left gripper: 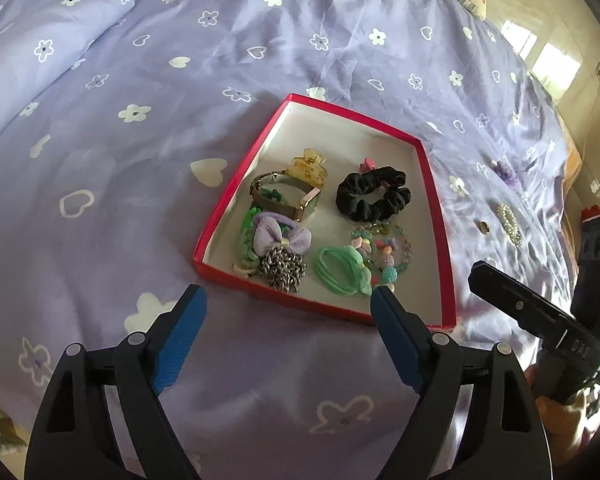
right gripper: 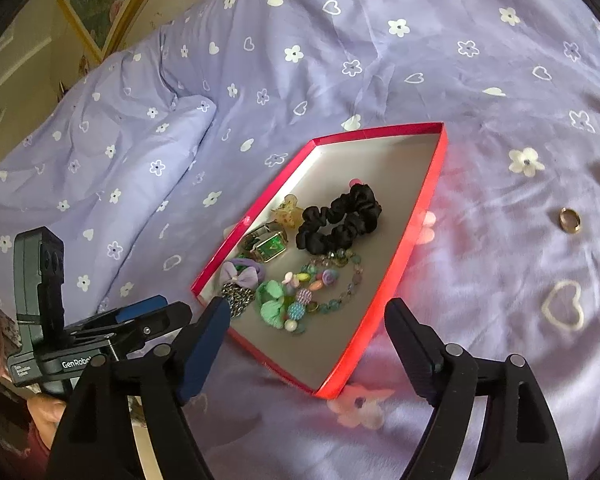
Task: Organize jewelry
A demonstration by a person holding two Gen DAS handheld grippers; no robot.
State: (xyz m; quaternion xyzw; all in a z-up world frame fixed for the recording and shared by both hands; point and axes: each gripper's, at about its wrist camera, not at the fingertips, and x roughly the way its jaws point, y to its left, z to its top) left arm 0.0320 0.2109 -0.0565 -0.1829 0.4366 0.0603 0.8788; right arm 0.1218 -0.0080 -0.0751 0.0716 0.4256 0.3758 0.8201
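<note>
A red box with a white inside lies on the purple bedsheet; it also shows in the right wrist view. Inside are a black scrunchie, a watch, a yellow claw clip, a purple bow tie, a silver chain, a green hair tie and a bead bracelet. A gold ring lies on the sheet right of the box. My left gripper is open and empty just in front of the box. My right gripper is open and empty over the box's near corner.
A rhinestone clip, a small gold piece and a purple flower piece lie on the sheet right of the box. A folded duvet lies at the left. The left gripper's body shows in the right wrist view.
</note>
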